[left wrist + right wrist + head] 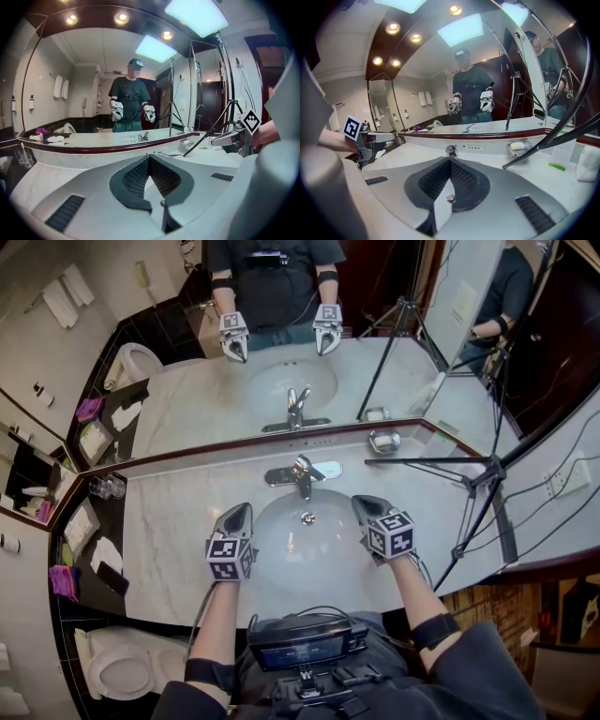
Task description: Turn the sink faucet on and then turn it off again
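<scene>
The chrome single-lever faucet (300, 474) stands at the back of the white oval sink (281, 554), whose drain (307, 517) shows below the spout. My left gripper (244, 509) hovers over the basin's left rim, shut and empty. My right gripper (360, 503) hovers over the right rim, also shut with nothing in it. Neither touches the faucet. In the right gripper view the faucet (450, 150) sits just beyond the closed tips (450, 161). In the left gripper view the closed tips (149, 158) point at the mirror, and the right gripper (232, 138) shows at the right.
A soap dish (384, 441) sits on the marble counter (178, 521) right of the faucet. A black tripod (478, 479) leans over the counter's right end. Glasses (106, 487) and a black tray (89, 549) are at the left, with a toilet (117, 667) below. A mirror (394, 296) backs the counter.
</scene>
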{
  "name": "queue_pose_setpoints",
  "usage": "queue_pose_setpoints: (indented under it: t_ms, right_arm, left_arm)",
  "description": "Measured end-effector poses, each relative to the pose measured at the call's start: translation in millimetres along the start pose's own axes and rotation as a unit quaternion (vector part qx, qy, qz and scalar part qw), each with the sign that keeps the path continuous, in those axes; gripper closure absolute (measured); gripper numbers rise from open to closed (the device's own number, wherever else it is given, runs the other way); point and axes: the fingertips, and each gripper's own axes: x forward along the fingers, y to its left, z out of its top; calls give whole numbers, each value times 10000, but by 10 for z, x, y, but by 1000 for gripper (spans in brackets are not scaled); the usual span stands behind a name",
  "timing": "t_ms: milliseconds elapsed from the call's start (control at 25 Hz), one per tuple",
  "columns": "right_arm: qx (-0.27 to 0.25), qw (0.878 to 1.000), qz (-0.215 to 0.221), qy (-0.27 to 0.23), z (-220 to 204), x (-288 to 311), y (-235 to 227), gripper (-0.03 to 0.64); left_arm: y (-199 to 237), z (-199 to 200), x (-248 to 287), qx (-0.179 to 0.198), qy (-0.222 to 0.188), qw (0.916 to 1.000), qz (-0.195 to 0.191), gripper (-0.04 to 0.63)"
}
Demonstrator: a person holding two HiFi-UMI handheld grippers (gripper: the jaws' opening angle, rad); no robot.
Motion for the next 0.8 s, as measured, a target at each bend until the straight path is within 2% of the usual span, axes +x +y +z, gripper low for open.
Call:
queue_pose_setpoints:
  t_ms: [160,240,360,560,640,800]
  right_arm:
    - [-426,9990,-97,70,-21,59,4,598]
    - [-978,9947,-282,147,1,98,14,597]
    - [-2009,9777,-494,370,29,174,71,592]
    - [-3391,9367,-428,757,-119,437,110,520]
    - [-3938,9141,-410,876,-131,532,130,486]
    - [-4944,8615,-434,1074,-156,736,129,411]
  left_arm:
    - [28,-11,0,-11,32,10000,38,595]
    - [41,-23,3,-27,51,10000,51,594]
    - [48,-35,19,-48,67,10000,54,594]
    - [46,-52,62,-59,104,9999,50,594]
    - [52,-59,90,-63,118,9999,51,594]
    - [74,-68,148,-81,144,9998,54,594]
